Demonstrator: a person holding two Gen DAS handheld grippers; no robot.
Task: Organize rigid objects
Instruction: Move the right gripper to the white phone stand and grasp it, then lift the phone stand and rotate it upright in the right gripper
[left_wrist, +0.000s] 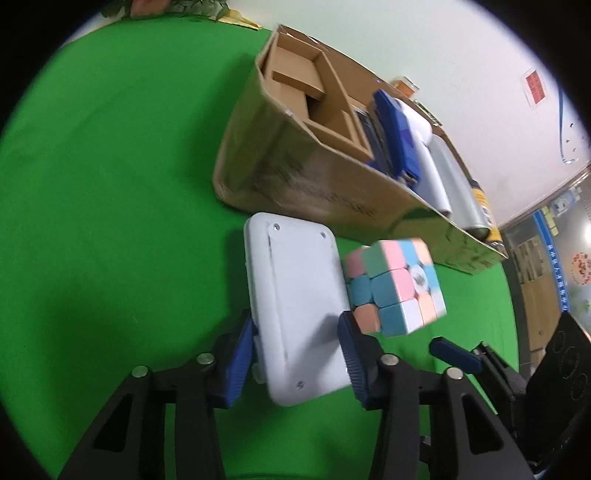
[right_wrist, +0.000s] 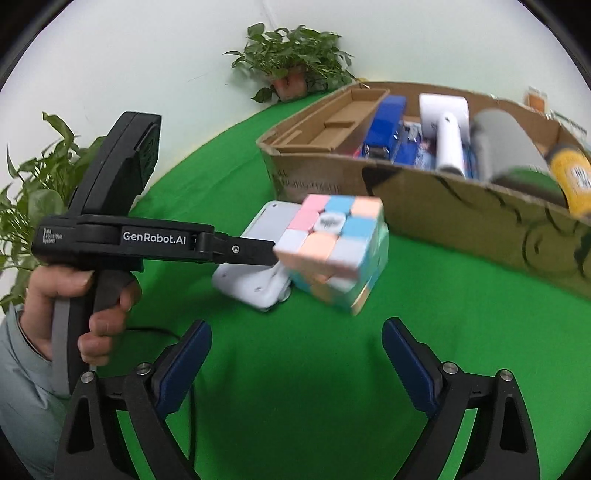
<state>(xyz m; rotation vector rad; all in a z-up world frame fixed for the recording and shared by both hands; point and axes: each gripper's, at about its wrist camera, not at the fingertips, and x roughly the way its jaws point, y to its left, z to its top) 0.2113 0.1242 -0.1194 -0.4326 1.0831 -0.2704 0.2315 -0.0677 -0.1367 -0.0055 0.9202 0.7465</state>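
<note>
Legibly, "GenRobot.AI" is printed on the left gripper, whose blue pads clamp the near end of a white slab-shaped device, its long axis running forward toward the cardboard box. Just right of that gripper's right finger, a pastel puzzle cube sits tilted on the green table, ahead of the right gripper, whose jaws stand wide apart and empty.

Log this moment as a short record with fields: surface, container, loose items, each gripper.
surface: green cloth
container: cardboard box, open top, already holding a blue item, a white item, a grey cylinder and a yellow can
loose items: white case and pastel puzzle cube, side by side in front of the box
left gripper: jaws on both sides of the white case, pads against its edges
right gripper: open, nothing between the jaws, cube ahead of it
</note>
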